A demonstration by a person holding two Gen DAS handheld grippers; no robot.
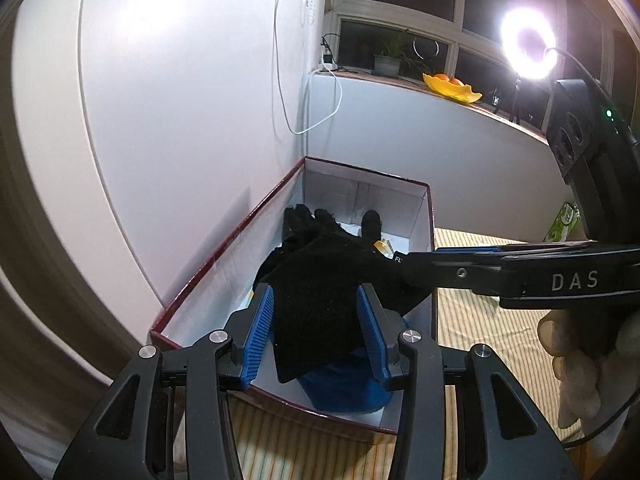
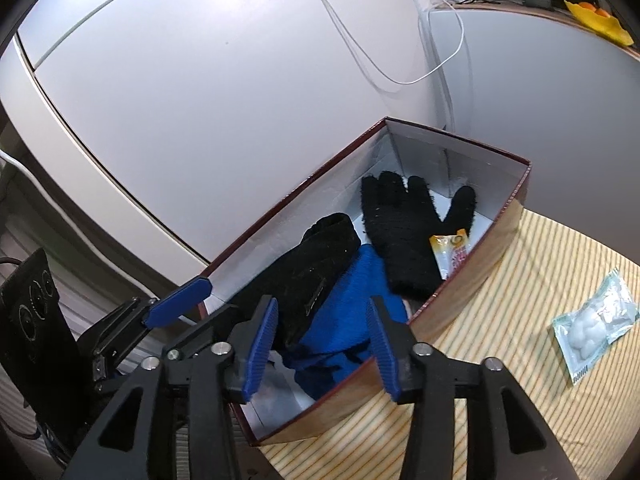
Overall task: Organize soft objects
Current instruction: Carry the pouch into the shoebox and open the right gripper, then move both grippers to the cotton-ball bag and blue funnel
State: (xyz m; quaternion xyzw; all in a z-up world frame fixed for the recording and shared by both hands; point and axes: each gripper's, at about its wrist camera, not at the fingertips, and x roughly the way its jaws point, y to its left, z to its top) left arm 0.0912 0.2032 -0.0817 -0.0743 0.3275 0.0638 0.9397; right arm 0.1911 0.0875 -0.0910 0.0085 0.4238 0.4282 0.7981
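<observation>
A maroon-rimmed box (image 1: 360,170) (image 2: 460,136) with a white inside stands against the wall. In it lie a fuzzy black glove (image 2: 400,232) (image 1: 320,220), a blue cloth (image 2: 360,292) (image 1: 344,388) and a yellow sachet (image 2: 450,252). My left gripper (image 1: 316,330) is shut on a black fabric piece (image 1: 320,280) (image 2: 304,272), which it holds over the near end of the box. In the right wrist view only one of its blue pads (image 2: 180,304) shows. My right gripper (image 2: 322,344) stands open above the blue cloth, its pads touching nothing. Its tip (image 1: 404,266) is beside the black piece.
A clear packet of cotton balls (image 2: 596,320) lies on the striped yellow surface (image 2: 500,360) right of the box. A gloved hand (image 1: 580,360) holds the right gripper. A ring light (image 1: 528,44), a yellow bowl (image 1: 452,88) on the sill and loose white cables (image 2: 400,76) are behind.
</observation>
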